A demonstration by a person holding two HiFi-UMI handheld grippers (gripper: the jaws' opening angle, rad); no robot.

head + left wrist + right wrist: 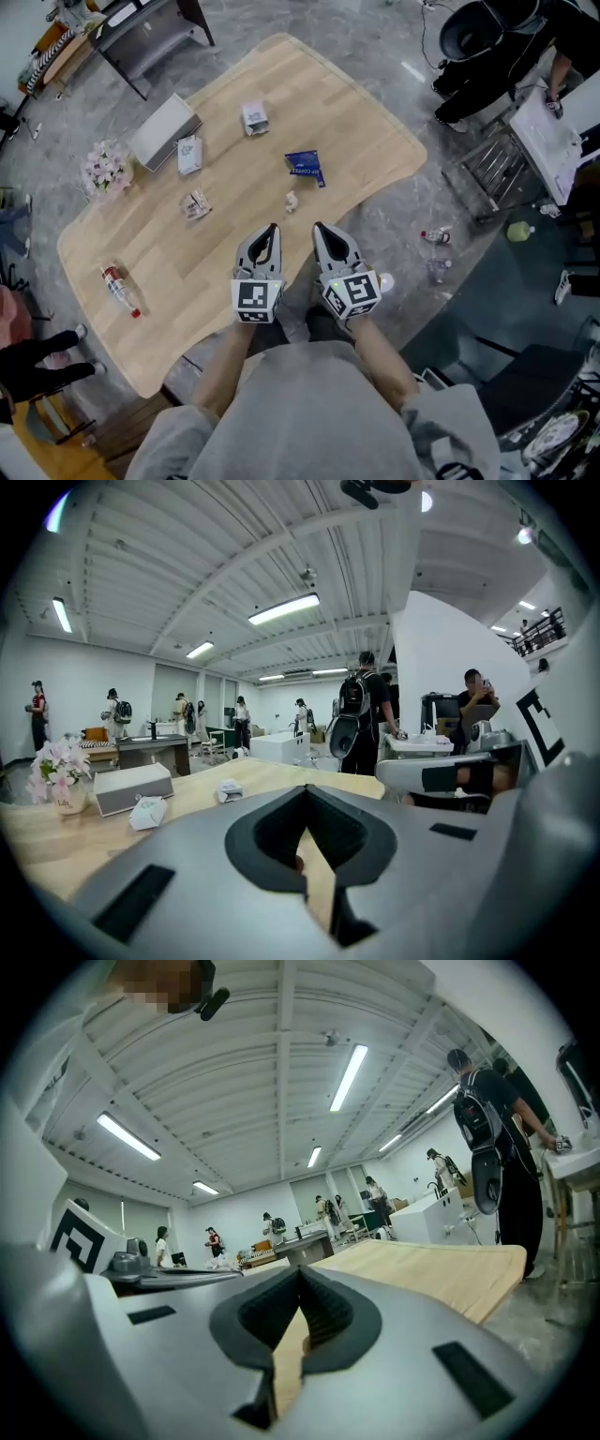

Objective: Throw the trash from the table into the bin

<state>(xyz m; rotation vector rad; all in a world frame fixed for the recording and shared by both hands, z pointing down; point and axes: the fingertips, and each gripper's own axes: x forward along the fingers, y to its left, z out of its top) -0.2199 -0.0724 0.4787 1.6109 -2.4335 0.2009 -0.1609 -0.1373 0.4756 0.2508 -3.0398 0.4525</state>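
Both tools sit side by side over the near edge of the bench (361, 141): the left gripper (272, 229) and the right gripper (319, 228) are each clenched, with nothing between the jaws. The nearest trash is a small crumpled scrap (292, 200) just ahead of the tips. A blue packet (305, 167) lies beyond it and a crumpled wrapper (195, 204) off to the left. Pickup appears not yet begun. Recommended: release one gripper before descending, straddle the scrap squarely, and close low against the wood. The bin is not positively identified.
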